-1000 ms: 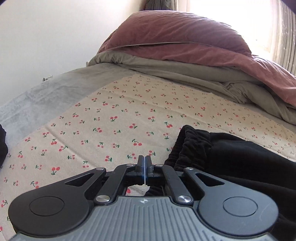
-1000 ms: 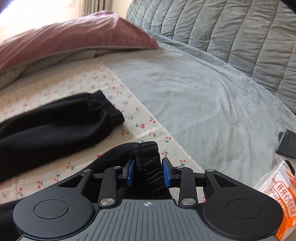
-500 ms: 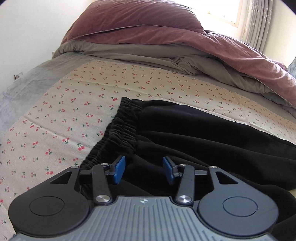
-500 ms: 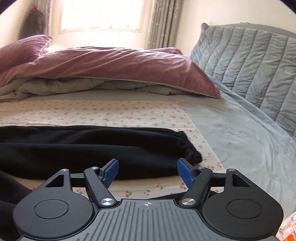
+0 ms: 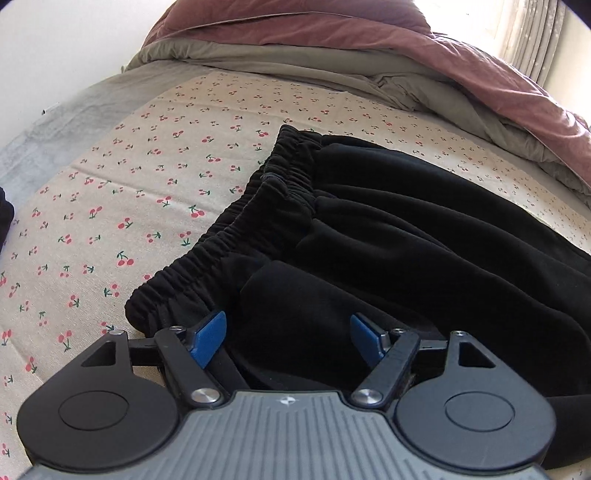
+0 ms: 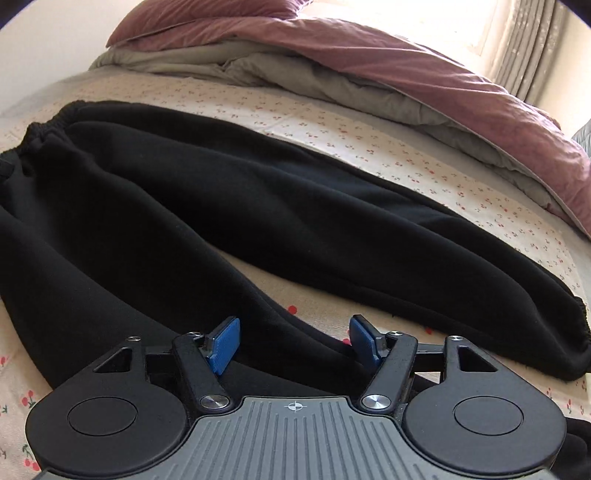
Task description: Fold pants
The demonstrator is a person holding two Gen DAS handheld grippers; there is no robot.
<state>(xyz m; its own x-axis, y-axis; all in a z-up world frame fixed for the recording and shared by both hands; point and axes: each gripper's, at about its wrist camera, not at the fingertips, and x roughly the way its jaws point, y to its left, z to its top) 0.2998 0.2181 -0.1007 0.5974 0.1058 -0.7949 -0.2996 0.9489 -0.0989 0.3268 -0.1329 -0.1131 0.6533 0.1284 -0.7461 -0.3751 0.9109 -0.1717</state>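
Note:
Black sweatpants point(image 5: 388, 240) lie spread on a cherry-print cloth point(image 5: 129, 192) on the bed. Their elastic waistband point(image 5: 258, 206) runs diagonally through the left wrist view. My left gripper point(image 5: 288, 334) is open and empty, just above the pants fabric near the waistband's near end. In the right wrist view the two legs point(image 6: 258, 206) stretch from upper left to the right, with a cuff point(image 6: 576, 325) at the right edge. My right gripper point(image 6: 293, 338) is open and empty, over the near leg.
A mauve duvet point(image 5: 369, 33) over a grey-green blanket point(image 5: 295, 62) is heaped along the far side of the bed; it also shows in the right wrist view point(image 6: 369, 55). A grey sheet point(image 5: 55, 122) borders the cloth at left. Curtains point(image 6: 532, 44) hang at the upper right.
Both grippers opened: the left was shut, the right was pinching a cuff. Both views swung toward the spread pants; the left jaws widened further in the last half second.

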